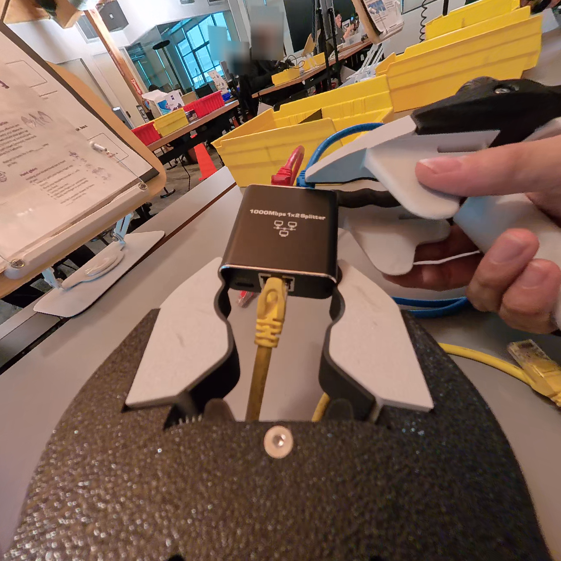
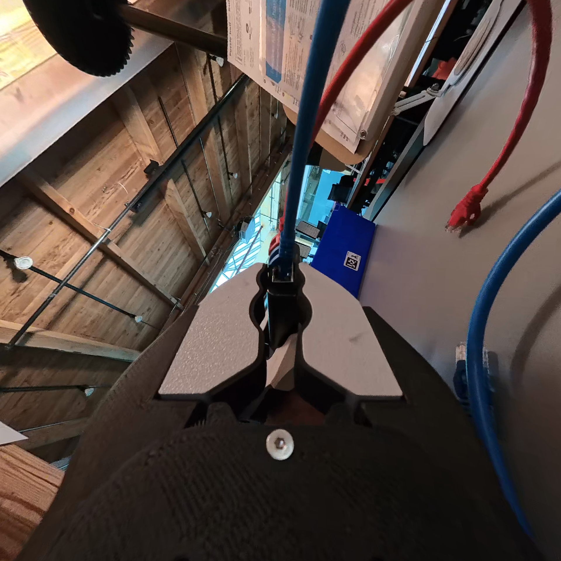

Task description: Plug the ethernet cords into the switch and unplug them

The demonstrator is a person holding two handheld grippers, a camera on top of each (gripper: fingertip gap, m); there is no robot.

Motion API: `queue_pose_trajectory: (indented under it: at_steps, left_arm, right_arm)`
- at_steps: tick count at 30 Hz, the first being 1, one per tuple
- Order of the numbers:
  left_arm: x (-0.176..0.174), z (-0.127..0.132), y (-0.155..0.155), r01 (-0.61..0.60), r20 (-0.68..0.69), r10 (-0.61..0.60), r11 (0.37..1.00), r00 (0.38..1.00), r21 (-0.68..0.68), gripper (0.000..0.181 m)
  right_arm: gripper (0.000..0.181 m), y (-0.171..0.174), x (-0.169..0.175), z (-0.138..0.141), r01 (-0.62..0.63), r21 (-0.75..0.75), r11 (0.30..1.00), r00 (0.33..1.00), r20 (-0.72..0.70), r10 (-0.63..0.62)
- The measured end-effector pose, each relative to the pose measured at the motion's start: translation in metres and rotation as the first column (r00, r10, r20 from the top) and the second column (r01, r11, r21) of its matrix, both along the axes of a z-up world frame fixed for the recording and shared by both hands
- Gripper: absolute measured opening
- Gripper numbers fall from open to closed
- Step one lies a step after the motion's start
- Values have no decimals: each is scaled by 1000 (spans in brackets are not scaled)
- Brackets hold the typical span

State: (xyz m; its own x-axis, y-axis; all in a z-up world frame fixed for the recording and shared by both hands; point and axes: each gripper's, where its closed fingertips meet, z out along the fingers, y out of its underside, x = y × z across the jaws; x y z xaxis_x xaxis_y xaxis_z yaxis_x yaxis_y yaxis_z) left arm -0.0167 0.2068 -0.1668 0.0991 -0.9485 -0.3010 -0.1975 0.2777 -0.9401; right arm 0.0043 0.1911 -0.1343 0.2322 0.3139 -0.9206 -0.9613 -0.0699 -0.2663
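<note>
My left tongs grip the black switch by its sides; right tongs clamp its blue-cord end.

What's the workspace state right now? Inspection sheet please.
Surface: grey table.
Job's things: black switch; yellow cord plugged into its near end; blue cord plugged into the far end, red cord beside it.
Clutter: yellow bins; loose yellow plug; loose red plug.
Grippers: left gripper shut on the switch's sides; right gripper shut on its far end, at the blue plug.
Cables: blue and yellow slack lies on the table.
Surroundings: sheet on stand; more tables and bins behind.
</note>
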Motion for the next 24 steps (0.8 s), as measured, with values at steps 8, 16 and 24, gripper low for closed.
queue_pose_trajectory:
  at_steps: [8,16,24]
  left_arm:
    - [0,-1,2,-17,-8,17,1000,1000,-26,63]
    - [0,-3,4,-36,-17,35,999,999,-16,63]
    - [-1,-1,6,-52,-10,52,999,999,-1,63]
  right_arm:
    - [13,3,-2,-1,1,-13,1000,998,62,0]
    - [13,6,-2,-3,-24,-18,1000,997,67,25]
    - [12,7,-1,-1,-16,22,1000,1000,-26,16]
